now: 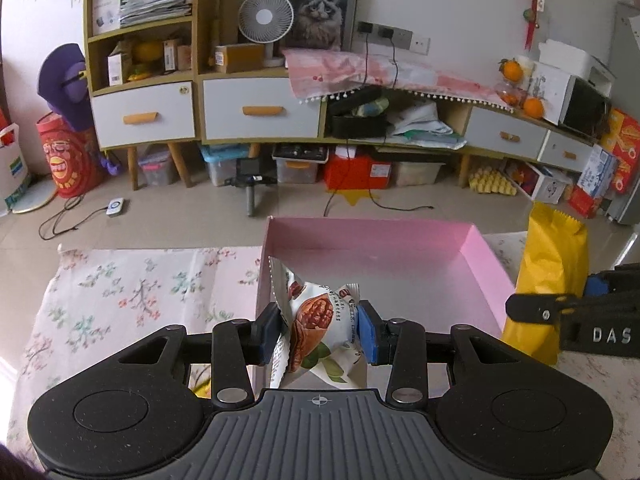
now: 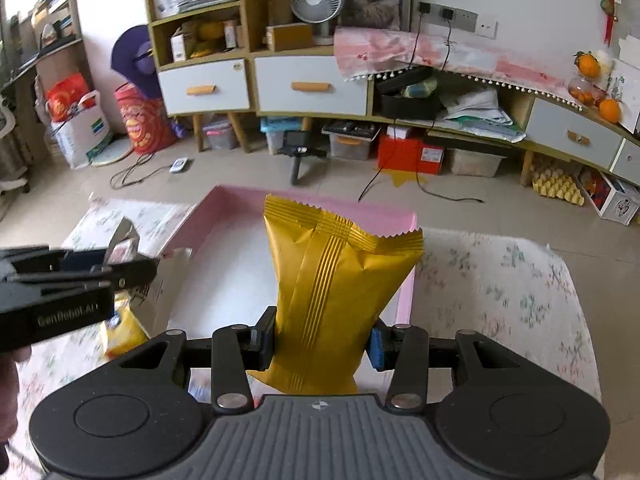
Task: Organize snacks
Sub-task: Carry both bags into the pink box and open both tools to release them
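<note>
A counter draped in a white cloth printed with small pink and green flowers (image 1: 132, 296) carries a shallow pink cardboard box (image 1: 400, 240), open at the top, its floor bare. The left claw (image 1: 320, 330) is pinched on a small white snack packet printed with a brown walnut (image 1: 316, 320), held above the box's near-left corner. The right claw (image 2: 320, 342) is clamped on the lower part of a tall crinkled golden-yellow foil snack bag (image 2: 336, 276), which stands upright over the box's near-right edge. Another yellow packet (image 2: 122, 330) lies on the cloth just left of the box, partly hidden.

Beyond the counter lies a pale tiled floor (image 1: 192, 216) with loose black cables and a small white device. Along the white wall runs a low wooden cabinet with grey-white drawers and orange handles (image 1: 256, 110), bearing a white desk fan (image 1: 266, 16), a framed cat picture (image 1: 320, 12), a pink fringed cloth and oranges (image 1: 534, 107). Plastic storage bins and a red box sit underneath.
</note>
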### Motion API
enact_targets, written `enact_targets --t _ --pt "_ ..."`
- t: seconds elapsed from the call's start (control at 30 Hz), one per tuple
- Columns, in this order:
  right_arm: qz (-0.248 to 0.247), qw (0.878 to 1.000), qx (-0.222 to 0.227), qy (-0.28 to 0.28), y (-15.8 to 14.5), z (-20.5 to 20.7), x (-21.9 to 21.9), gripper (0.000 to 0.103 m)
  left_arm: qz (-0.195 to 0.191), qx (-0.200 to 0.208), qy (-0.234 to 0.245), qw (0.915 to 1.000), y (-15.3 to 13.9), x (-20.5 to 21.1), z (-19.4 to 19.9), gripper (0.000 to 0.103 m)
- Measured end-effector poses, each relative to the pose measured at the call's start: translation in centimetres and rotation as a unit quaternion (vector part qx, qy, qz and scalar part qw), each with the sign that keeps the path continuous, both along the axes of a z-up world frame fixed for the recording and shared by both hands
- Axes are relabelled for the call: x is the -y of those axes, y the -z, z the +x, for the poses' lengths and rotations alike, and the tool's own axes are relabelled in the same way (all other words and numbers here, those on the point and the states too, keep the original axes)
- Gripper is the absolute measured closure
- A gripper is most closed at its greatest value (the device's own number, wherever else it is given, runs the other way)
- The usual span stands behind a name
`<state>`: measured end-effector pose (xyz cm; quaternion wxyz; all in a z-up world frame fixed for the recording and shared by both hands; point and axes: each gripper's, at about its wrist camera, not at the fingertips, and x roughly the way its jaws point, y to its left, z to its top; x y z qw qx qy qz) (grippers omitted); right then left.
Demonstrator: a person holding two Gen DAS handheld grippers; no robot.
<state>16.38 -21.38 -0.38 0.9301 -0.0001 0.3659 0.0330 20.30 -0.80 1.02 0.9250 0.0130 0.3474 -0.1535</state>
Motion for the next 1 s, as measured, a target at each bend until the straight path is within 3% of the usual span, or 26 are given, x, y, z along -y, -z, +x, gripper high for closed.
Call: enact_targets --t 0.13,0.27,0.43,0.6,0.67,0.7,0.73,0.77,0.87,1.0 --pt "0.003 1.0 -0.01 0.01 1.4 1.7 0.5 0.081 0.029 -0.043 -0.002 0.9987 2.5 0.5 1.4 0.065" --pt "-0.011 0.999 -0.031 0.002 2.9 2.7 0.5 0.081 0.037 -0.056 0.001 0.9978 4.2 -0.1 1.4 0.065" --pt "0.003 0.998 -0.065 -0.008 3.8 3.4 0.3 0.081 0.036 -0.07 0.005 0.9969 3.7 -0.5 1.0 0.065" --pt "0.018 0.998 -0.064 -0.006 3.2 3.1 0.4 0.078 0.044 -0.063 0.019 0.9969 3.5 -0.2 0.4 0.06" --pt "0.019 0.998 -0.06 -0.005 2.9 3.0 0.6 0.067 0.043 -0.056 0.021 0.9973 3.2 -0.1 0.1 0.058" --pt "0.017 0.998 -0.058 -0.004 2.6 2.8 0.6 0.057 0.043 -0.053 0.024 0.9974 2.9 0.0 -0.1 0.055" --pt "0.014 0.998 -0.055 -0.003 2.3 2.5 0.5 0.049 0.042 -0.048 0.029 0.9975 2.6 0.1 -0.4 0.046" --pt "0.012 0.999 -0.053 -0.004 2.0 2.4 0.4 0.047 0.043 -0.041 0.035 0.9976 2.2 0.2 -0.8 0.037" --pt "0.01 0.999 -0.047 -0.002 1.1 1.6 0.4 0.04 0.051 -0.02 0.042 0.9976 1.0 0.5 -1.9 0.022" --pt "0.025 0.999 -0.037 0.01 -0.1 0.4 0.6 0.028 0.047 -0.025 0.043 0.9976 -0.2 0.2 -3.1 0.016"
